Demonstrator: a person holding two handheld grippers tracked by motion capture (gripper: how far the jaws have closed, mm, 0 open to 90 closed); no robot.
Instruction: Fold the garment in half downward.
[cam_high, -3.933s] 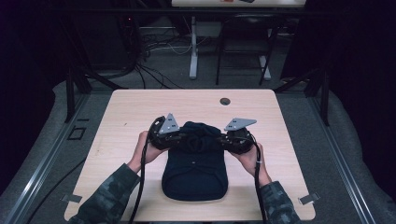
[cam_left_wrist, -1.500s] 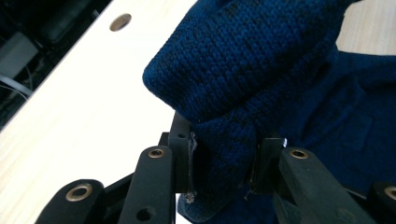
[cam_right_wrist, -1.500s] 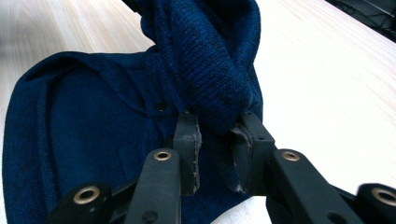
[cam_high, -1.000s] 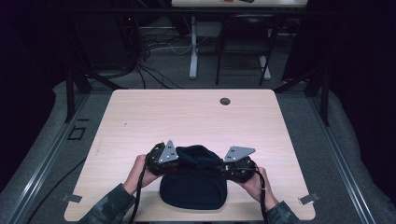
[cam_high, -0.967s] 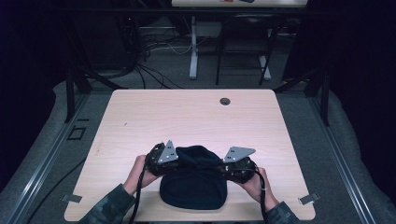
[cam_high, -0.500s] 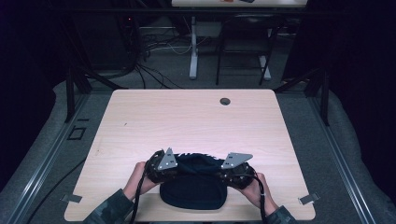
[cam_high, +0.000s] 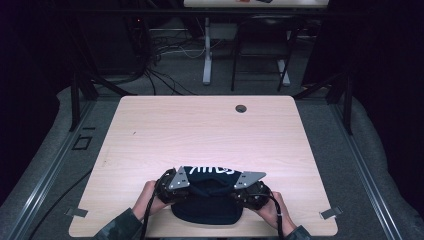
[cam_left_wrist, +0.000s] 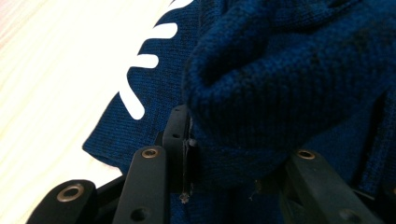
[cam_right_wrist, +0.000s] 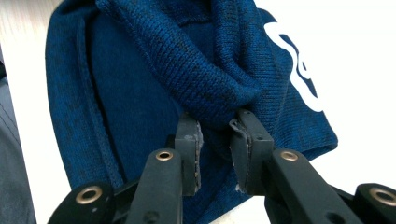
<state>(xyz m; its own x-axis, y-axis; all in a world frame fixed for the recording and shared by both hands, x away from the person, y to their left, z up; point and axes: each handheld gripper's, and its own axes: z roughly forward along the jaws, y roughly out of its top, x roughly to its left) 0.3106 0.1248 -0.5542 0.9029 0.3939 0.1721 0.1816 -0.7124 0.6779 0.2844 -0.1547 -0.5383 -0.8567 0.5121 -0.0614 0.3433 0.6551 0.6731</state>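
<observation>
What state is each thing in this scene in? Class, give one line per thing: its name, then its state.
knit hat: dark blue, lying on the table near the person's edge, a fold of fabric pinched up on each side.
left gripper: shut on a bunched fold of the hat.
right gripper: shut on a fold of the hat.
table: light wood, bearing the hat.

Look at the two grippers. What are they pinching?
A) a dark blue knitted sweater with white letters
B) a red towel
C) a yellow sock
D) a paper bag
A: the left gripper and the right gripper each clamp a fold of the dark blue knitted sweater, which lies on the table.
</observation>
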